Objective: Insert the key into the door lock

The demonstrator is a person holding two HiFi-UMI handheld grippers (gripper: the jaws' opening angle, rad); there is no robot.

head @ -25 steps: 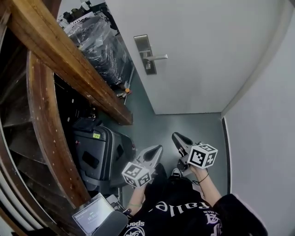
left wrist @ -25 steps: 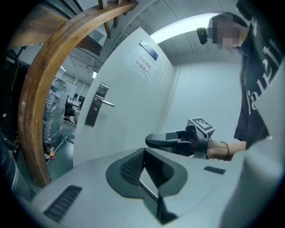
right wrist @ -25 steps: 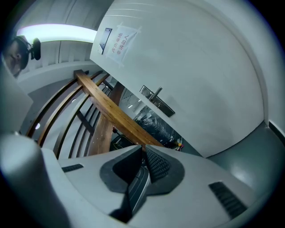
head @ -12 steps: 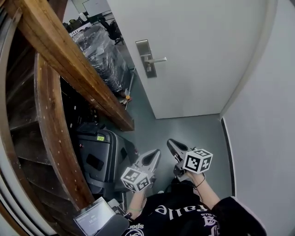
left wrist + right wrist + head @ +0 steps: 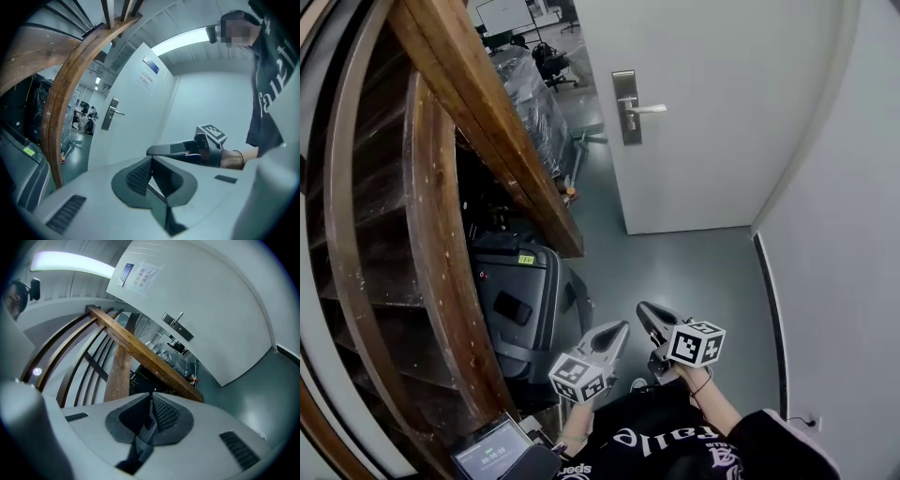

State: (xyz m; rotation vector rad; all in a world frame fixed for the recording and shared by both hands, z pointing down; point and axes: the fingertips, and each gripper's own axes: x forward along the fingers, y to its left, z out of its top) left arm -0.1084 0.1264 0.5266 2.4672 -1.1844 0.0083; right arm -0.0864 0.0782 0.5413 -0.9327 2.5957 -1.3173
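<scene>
A white door [image 5: 722, 103] stands closed ahead, with a steel lock plate [image 5: 626, 106] and a lever handle [image 5: 647, 109]. The plate also shows far off in the left gripper view [image 5: 108, 114] and in the right gripper view [image 5: 177, 326]. My left gripper [image 5: 622, 326] and right gripper [image 5: 642, 307] are held low near my body, well short of the door. Both have their jaws together. In its own view the left gripper [image 5: 151, 158] points at the door, with the right gripper [image 5: 151, 150] just beyond it. The right gripper [image 5: 151, 394] points at the stair beam. I cannot make out a key.
A wooden stair stringer [image 5: 478, 112] and curved rail [image 5: 441, 281] run along the left. A dark suitcase [image 5: 525, 300] stands under the stairs beside my left gripper. A white wall [image 5: 844, 234] closes the right side. Grey floor [image 5: 694, 272] lies between me and the door.
The head view has swung, so the door plate sits further right in the picture and more of the room past the stairs shows. Both grippers sit slightly lower, still shut.
</scene>
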